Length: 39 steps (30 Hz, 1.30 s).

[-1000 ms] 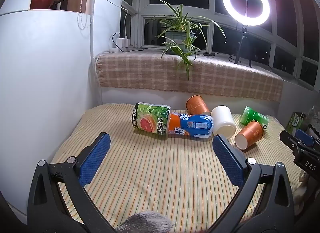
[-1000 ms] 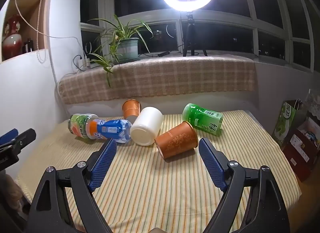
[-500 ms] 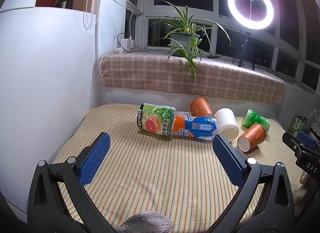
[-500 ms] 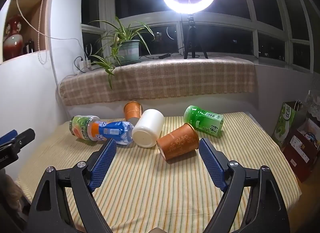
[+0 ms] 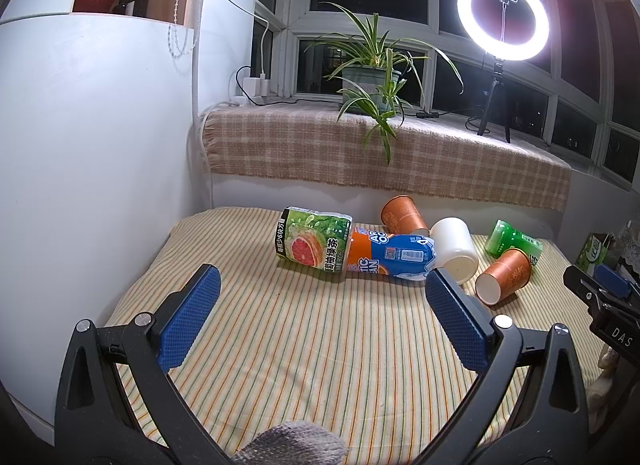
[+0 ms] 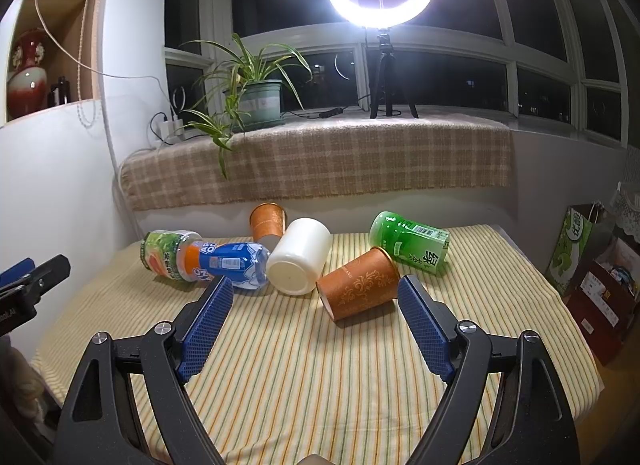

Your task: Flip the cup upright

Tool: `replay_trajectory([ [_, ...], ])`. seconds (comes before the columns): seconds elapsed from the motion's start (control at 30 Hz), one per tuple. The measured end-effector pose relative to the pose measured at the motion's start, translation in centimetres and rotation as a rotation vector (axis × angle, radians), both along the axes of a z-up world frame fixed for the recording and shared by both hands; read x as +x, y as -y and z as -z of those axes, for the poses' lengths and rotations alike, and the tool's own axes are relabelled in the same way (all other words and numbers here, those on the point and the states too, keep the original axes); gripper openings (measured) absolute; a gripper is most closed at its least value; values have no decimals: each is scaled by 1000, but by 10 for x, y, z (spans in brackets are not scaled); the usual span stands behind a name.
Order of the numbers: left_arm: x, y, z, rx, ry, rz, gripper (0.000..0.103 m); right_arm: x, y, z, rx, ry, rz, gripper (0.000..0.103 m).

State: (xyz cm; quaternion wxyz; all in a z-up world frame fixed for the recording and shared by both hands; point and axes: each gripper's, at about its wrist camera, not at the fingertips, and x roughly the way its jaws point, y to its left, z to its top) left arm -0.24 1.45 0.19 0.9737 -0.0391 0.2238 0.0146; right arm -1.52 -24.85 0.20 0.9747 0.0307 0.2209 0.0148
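Observation:
An orange paper cup lies on its side on the striped table, its base toward my right gripper; it also shows in the left wrist view. A white cup lies on its side beside it, also in the left wrist view. A second orange cup lies further back. My right gripper is open and empty, just short of the near orange cup. My left gripper is open and empty, well short of the objects.
A grapefruit tea bottle and a blue-and-orange bottle lie on their sides at the left. A green bottle lies behind the near cup. A wall bounds the left. Boxes stand beyond the table's right edge.
Both grippers have drawn back and risen slightly, so the objects appear a little farther and lower. Nothing on the table has moved. Both grippers stay open.

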Motion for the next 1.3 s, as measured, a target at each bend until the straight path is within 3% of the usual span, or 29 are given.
replay_trajectory([
  [1.3, -1, -1, -8, -1, 13, -7, 103, -1, -3, 2, -1, 0, -1, 84],
])
